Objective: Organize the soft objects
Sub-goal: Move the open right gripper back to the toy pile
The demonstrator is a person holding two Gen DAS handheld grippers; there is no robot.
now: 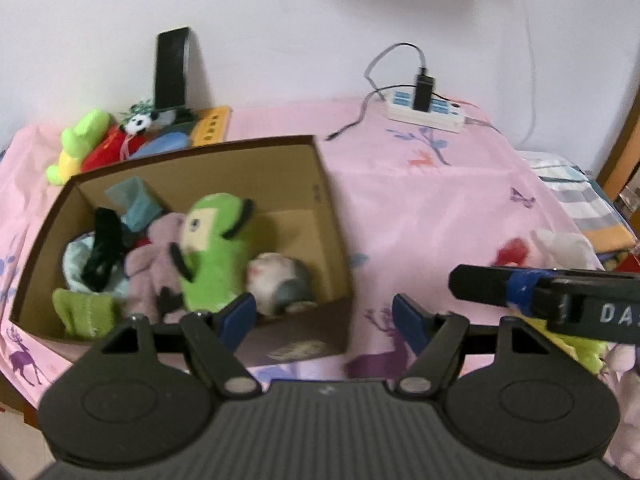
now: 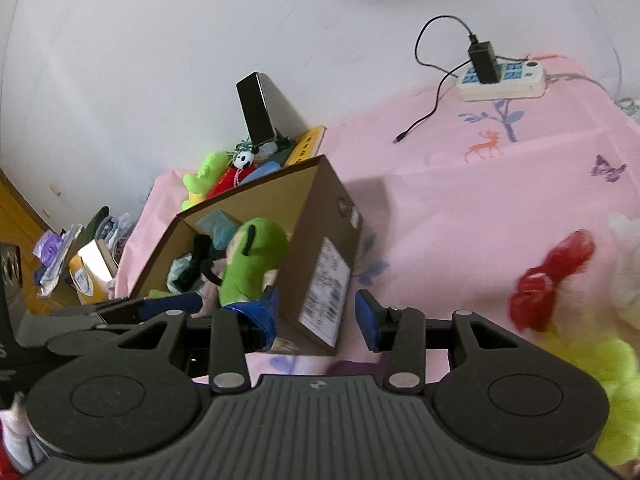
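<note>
Through my left wrist camera, my left gripper (image 1: 324, 316) stands wide apart with nothing between the pads, hovering at the near edge of the cardboard box (image 1: 320, 184) on the pink sheet (image 1: 440, 208). Inside, the green plush (image 1: 216, 248) stands roughly upright among other soft pieces, its long axis vertical, face turned left. I judge it light, squashy and hard to damage; a pinch across its fat middle should hold. Through my right wrist camera, my right gripper (image 2: 316, 316) is also parted and empty, just beside the box's labelled wall. To its right lie a red plush (image 2: 552, 280) and a yellow-green plush (image 2: 608, 380), blurred, their axes unclear; I would grab whichever bulges most.
</note>
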